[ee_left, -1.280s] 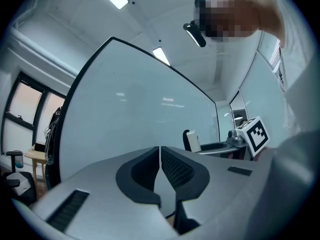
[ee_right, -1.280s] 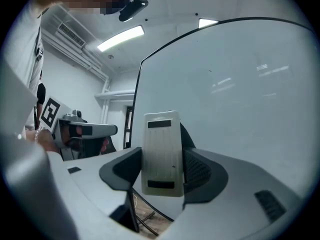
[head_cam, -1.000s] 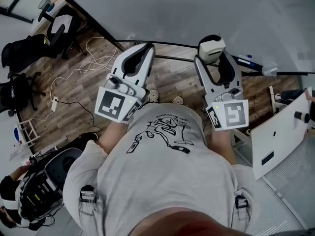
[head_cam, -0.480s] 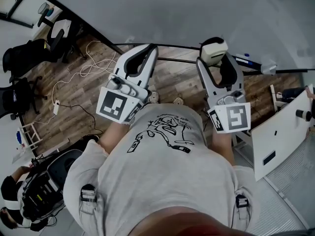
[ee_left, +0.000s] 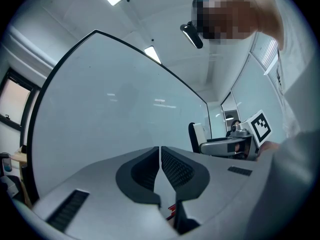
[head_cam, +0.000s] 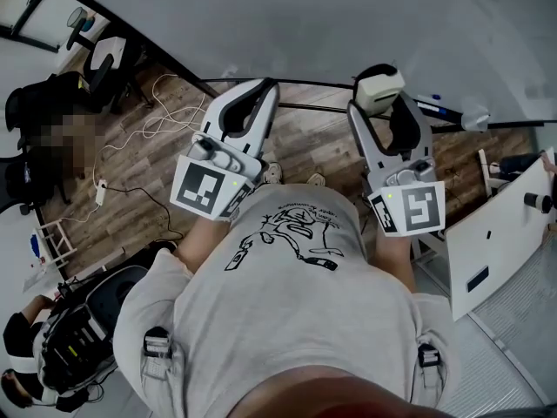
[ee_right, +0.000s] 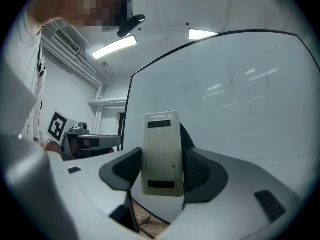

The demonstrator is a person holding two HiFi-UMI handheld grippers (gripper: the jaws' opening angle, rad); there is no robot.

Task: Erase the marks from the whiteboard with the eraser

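Note:
The whiteboard [head_cam: 348, 16] fills the top of the head view as a grey surface with a black frame; I make out no clear marks on it. My right gripper [head_cam: 383, 98] is shut on the cream eraser [head_cam: 377, 86], held close to the board's lower edge. In the right gripper view the eraser [ee_right: 161, 154] stands upright between the jaws, with the whiteboard [ee_right: 240, 99] behind it. My left gripper [head_cam: 259, 92] hangs beside it, shut and holding nothing. The left gripper view shows its jaws [ee_left: 160, 159] pressed together before the whiteboard [ee_left: 110, 109].
A marker [head_cam: 435, 104] lies on the board's ledge at the right. Office chairs [head_cam: 104, 55] and loose cables [head_cam: 148, 120] sit on the wooden floor at the left. A white panel [head_cam: 496, 233] stands at the right. A seated person [head_cam: 35, 355] is at the lower left.
Both grippers have drifted slightly up and to the right toward the board's lower edge, the eraser still held; in the last half second they hardly moved.

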